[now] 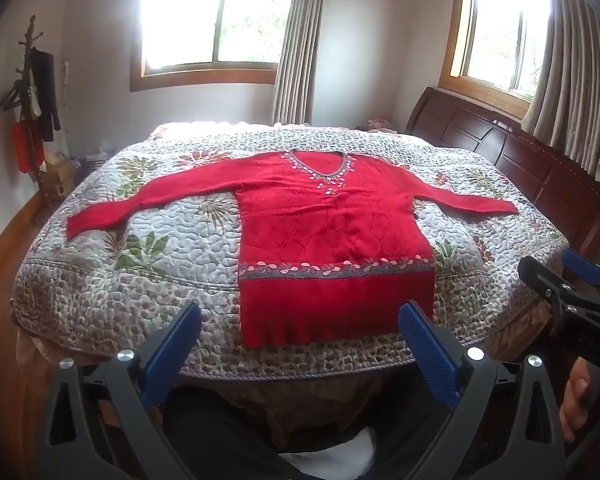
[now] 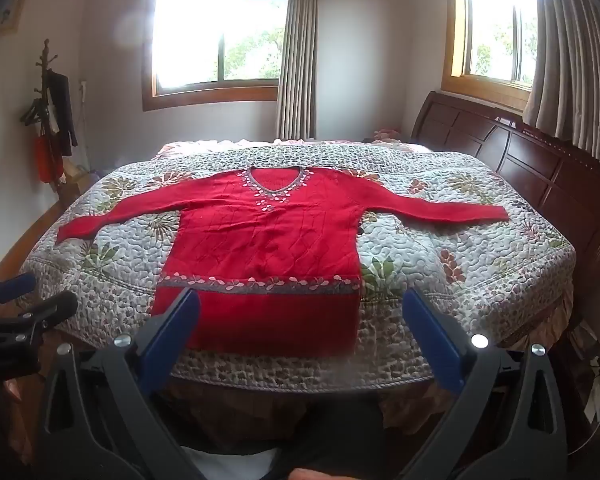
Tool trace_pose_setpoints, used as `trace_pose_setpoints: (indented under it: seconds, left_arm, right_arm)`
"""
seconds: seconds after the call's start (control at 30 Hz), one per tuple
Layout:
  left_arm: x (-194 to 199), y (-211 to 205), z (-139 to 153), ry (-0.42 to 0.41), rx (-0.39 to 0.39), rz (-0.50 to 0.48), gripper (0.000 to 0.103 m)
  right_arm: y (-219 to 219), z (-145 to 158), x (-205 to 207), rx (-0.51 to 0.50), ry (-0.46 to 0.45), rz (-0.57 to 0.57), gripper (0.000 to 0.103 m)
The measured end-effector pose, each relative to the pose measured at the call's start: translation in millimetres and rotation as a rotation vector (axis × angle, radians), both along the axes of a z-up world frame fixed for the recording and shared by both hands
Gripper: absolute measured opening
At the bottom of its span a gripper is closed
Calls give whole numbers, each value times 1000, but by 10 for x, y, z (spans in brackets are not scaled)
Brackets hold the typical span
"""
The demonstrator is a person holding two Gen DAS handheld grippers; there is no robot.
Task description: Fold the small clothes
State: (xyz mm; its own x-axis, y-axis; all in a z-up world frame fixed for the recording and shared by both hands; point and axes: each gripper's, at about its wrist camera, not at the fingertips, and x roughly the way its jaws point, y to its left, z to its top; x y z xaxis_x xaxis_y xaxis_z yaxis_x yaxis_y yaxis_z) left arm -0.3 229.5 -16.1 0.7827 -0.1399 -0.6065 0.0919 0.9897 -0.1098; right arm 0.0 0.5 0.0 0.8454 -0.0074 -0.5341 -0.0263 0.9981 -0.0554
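Note:
A red knitted sweater [image 1: 328, 232] [image 2: 268, 240] with a grey, leaf-patterned V-neck and hem band lies flat and face up on the quilted bed, both sleeves spread out sideways. Its hem is at the bed's near edge. My left gripper [image 1: 300, 320] hovers open just short of the hem, nothing between its blue pads. In the right wrist view my right gripper [image 2: 300, 312] is open too, held above the hem and holding nothing. In the left wrist view the right gripper [image 1: 556, 272] shows at the right edge, and in the right wrist view the left gripper [image 2: 32, 296] shows at the left edge.
The bed's floral quilt [image 1: 160, 216] [image 2: 460, 240] has bare room on both sides of the sweater. A dark wooden headboard [image 1: 520, 160] runs along the right. A coat rack [image 1: 32, 120] with hanging clothes stands at the far left. A person's legs are below the grippers.

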Motion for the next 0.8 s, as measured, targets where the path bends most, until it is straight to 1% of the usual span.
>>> trace_pose_setpoints:
  seconds: [0.27, 0.47, 0.8]
  left_arm:
    - [-3, -6, -9, 0, 2, 1, 99]
    - [6, -12, -8, 3, 5, 0, 99]
    - [-2, -12, -2, 5, 13, 2, 99]
  right_arm:
    - [43, 5, -10, -2, -6, -5, 100]
    - [-56, 8, -8, 14, -1, -5, 100]
    - [-35, -22, 24, 10, 5, -9, 100]
